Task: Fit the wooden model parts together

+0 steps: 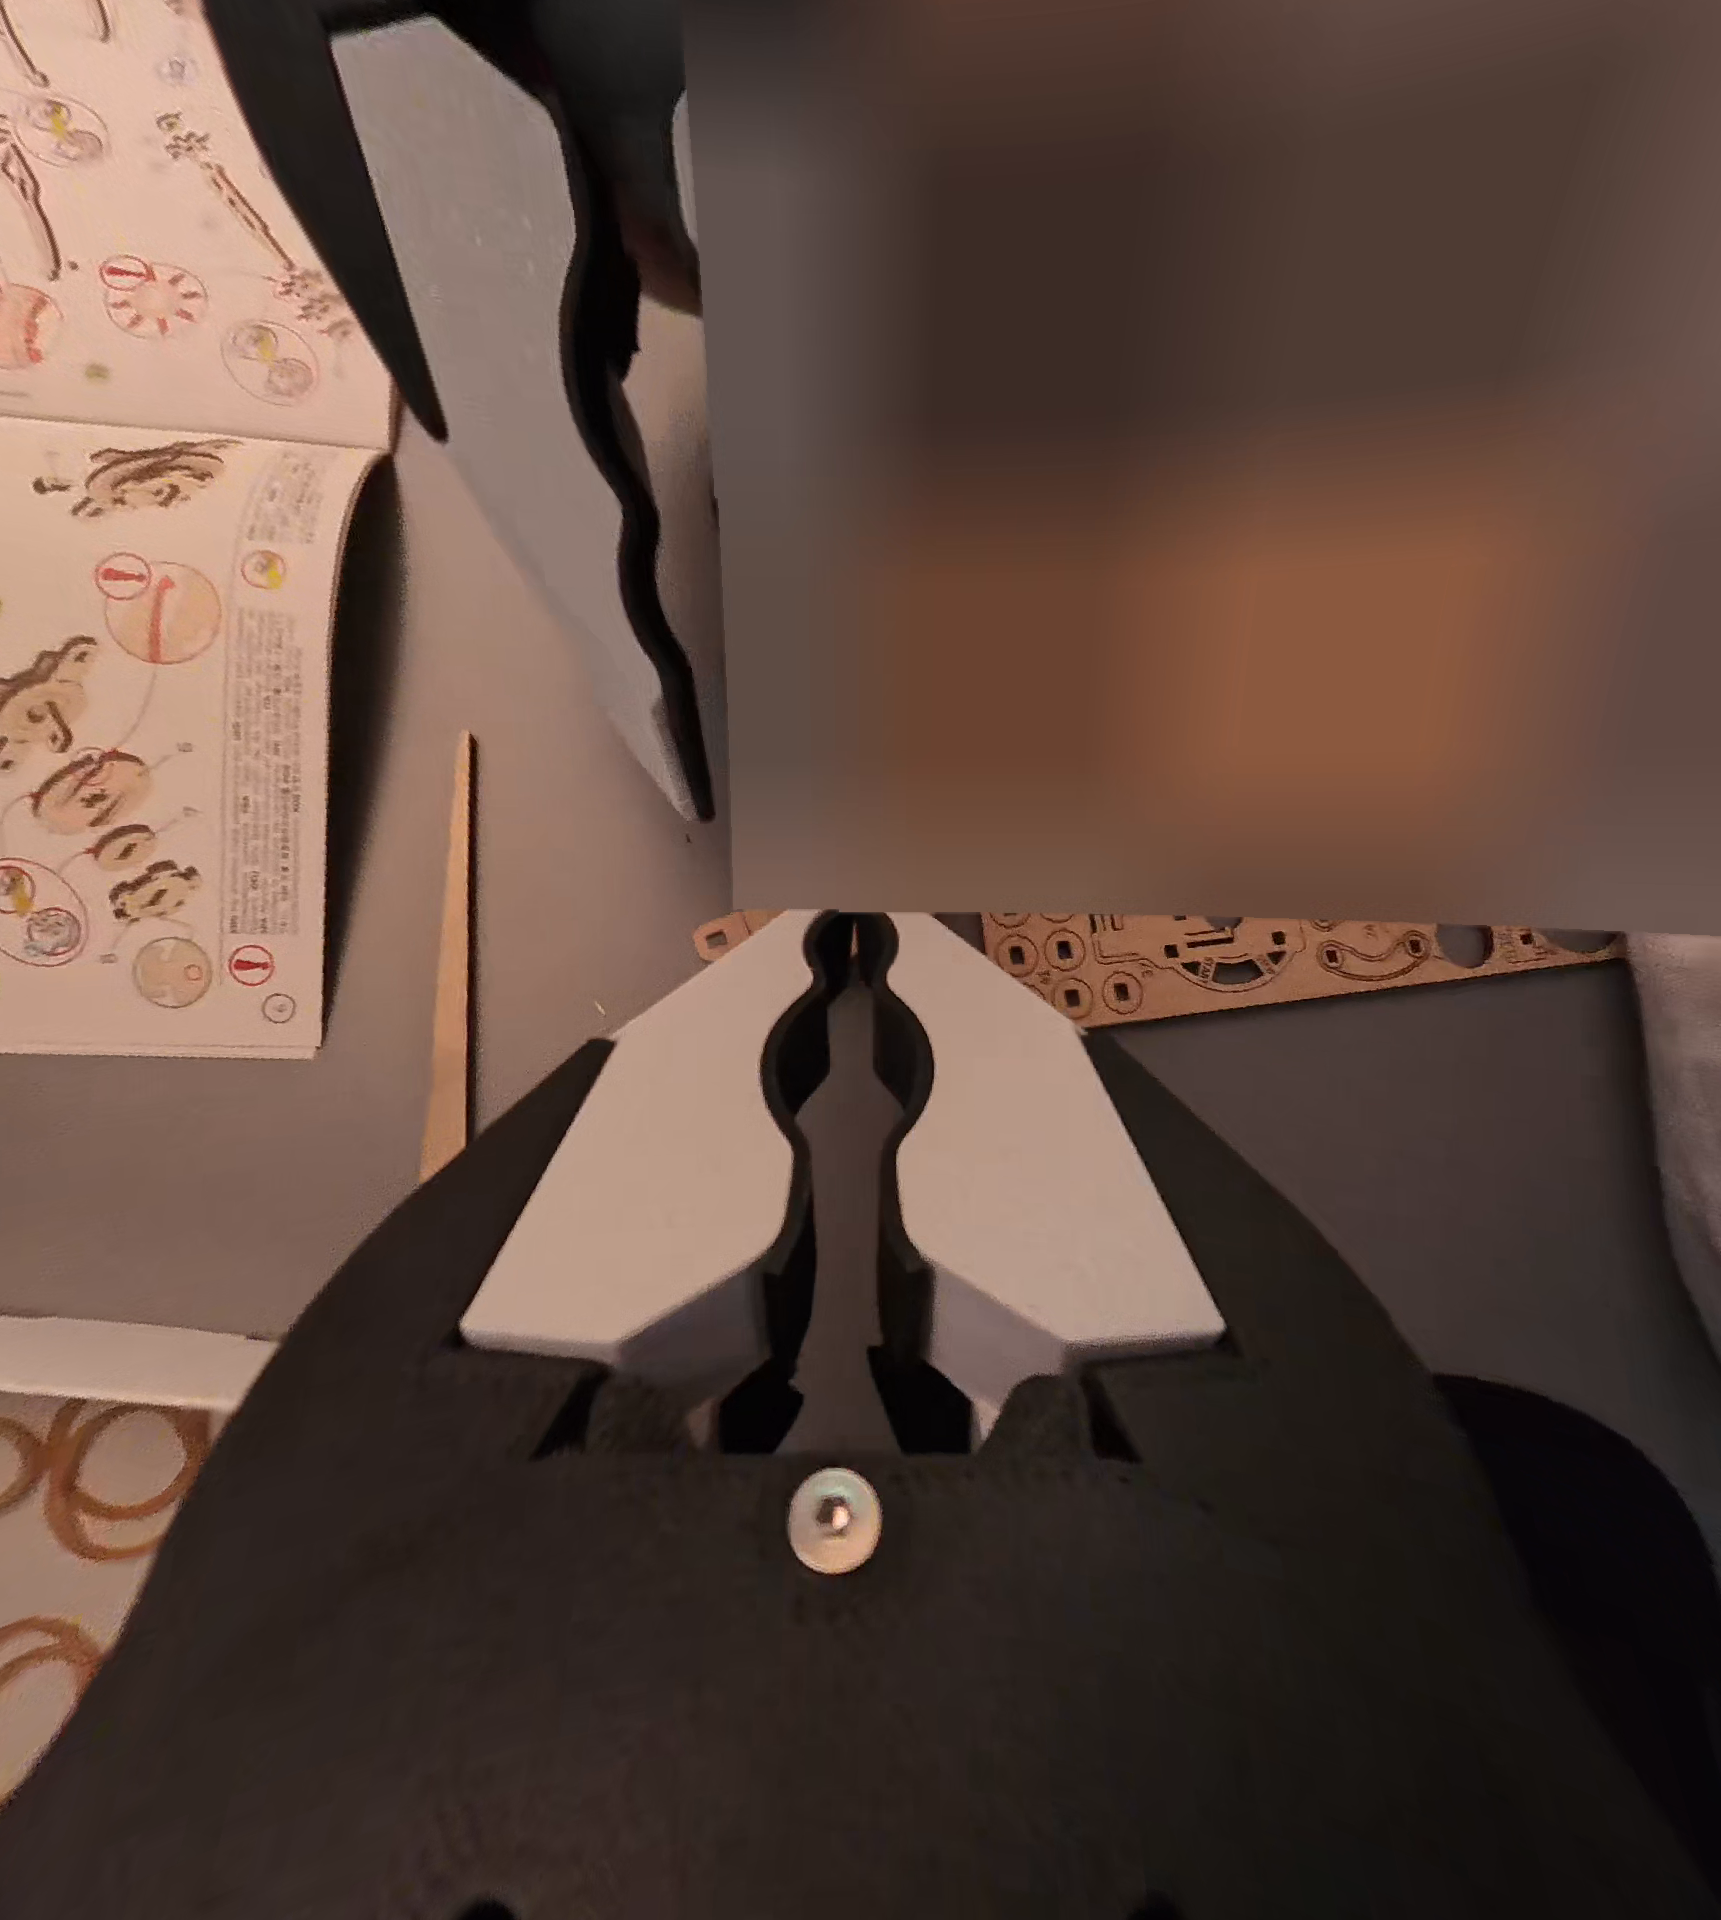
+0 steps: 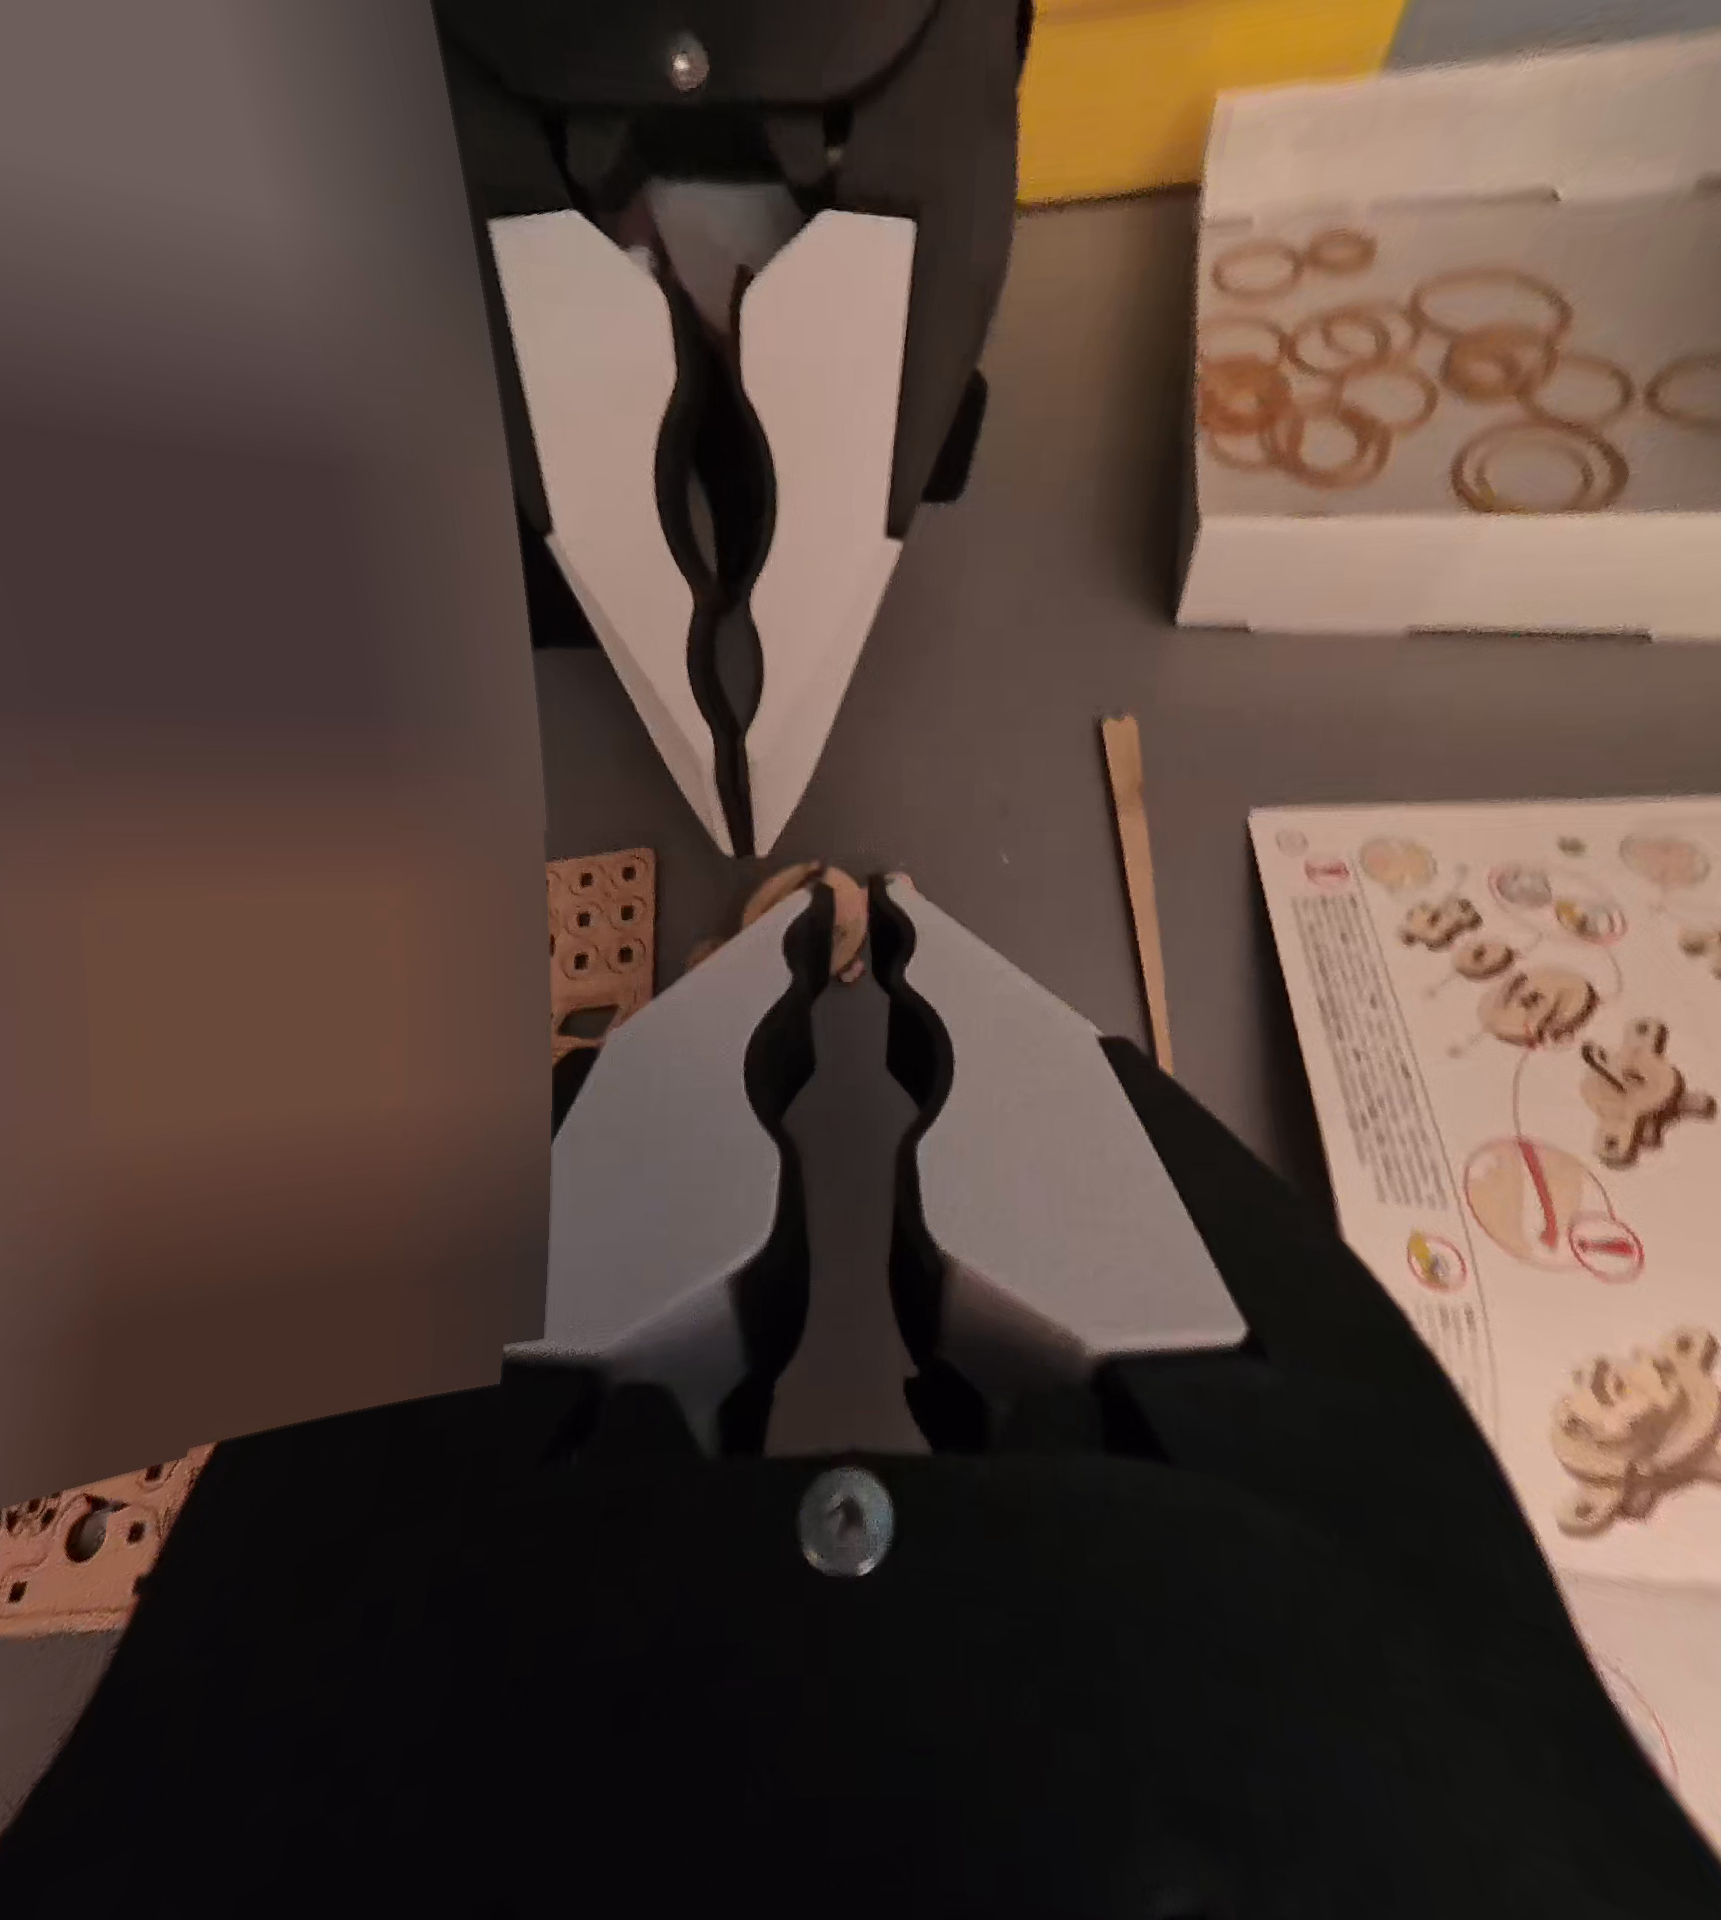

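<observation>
In the right wrist view my right gripper (image 2: 845, 902) is shut on a small round wooden part (image 2: 841, 928) that sits between its tips. My left gripper (image 2: 740, 836) points at it from the far side, jaws together, tips a short gap from the part. In the left wrist view my left gripper (image 1: 851, 927) is shut at the edge of a blurred patch; anything thin held in it is hidden. One finger of the right gripper (image 1: 523, 416) reaches in from the upper left. A punched wooden parts sheet (image 1: 1251, 966) lies under the tips, and also shows in the right wrist view (image 2: 601, 935).
An open instruction booklet (image 1: 160, 675) (image 2: 1562, 1143) lies on the grey table. A thin wooden stick (image 1: 456, 935) (image 2: 1136, 883) lies beside it. A white box of wooden rings (image 2: 1458, 561) (image 1: 35, 1475) stands nearby. A grey cloth (image 1: 1718, 1143) is at the right. Only a small space, under 4 cm, lies between the two pairs of fingers.
</observation>
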